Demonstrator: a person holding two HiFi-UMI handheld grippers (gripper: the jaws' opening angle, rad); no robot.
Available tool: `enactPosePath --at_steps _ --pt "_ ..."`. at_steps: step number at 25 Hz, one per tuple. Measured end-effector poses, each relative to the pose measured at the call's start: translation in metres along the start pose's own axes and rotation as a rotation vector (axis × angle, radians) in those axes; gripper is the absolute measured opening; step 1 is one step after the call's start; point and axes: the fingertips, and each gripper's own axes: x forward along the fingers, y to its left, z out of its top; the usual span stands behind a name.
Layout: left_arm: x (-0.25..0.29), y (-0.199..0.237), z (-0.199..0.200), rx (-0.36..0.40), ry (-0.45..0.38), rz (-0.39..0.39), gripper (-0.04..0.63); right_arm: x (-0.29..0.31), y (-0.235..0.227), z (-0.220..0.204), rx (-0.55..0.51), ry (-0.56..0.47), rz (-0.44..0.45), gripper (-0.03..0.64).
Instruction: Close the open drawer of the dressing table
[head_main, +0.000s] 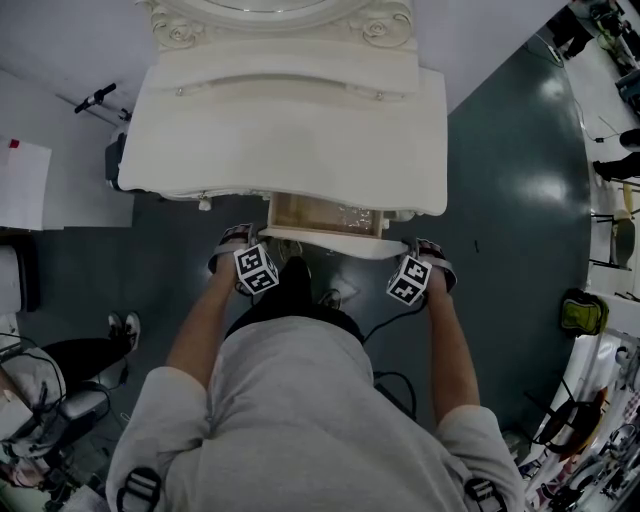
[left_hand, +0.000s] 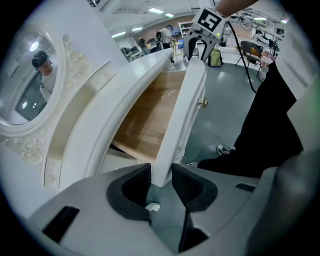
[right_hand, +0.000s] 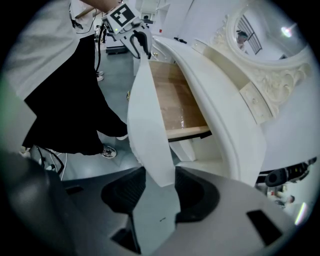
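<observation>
- Plainly, the drawer (head_main: 325, 213) is sitting pulled out from the middle of the dressing table (head_main: 290, 120) with its wooden bottom showing, so the closing itself is not yet done.
- The left gripper (left_hand: 161, 175) is pointing steeply down and pinching the left end of the drawer front (left_hand: 182, 115). The white panel is filling the wide gap between its pads.
- The right gripper (right_hand: 160, 182) is doing the same at the right end. Its jaws are standing wide, and the panel's edge is sitting between them, seemingly touching both pads.
- The person is standing square to the table with one gripper at each end of the front, so the grasping stage is looking complete.
- What is remaining, as I am judging it, is the whole push. Both ends should be travelling inward together until the front is lying flush under the tabletop, since uneven pushing could be skewing the drawer.
</observation>
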Motion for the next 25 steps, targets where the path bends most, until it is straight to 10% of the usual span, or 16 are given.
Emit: enactPosePath --at_steps 25 --pt "0.005 0.011 0.004 0.014 -0.018 -0.001 0.129 0.004 -0.013 0.001 0.008 0.013 0.013 0.187"
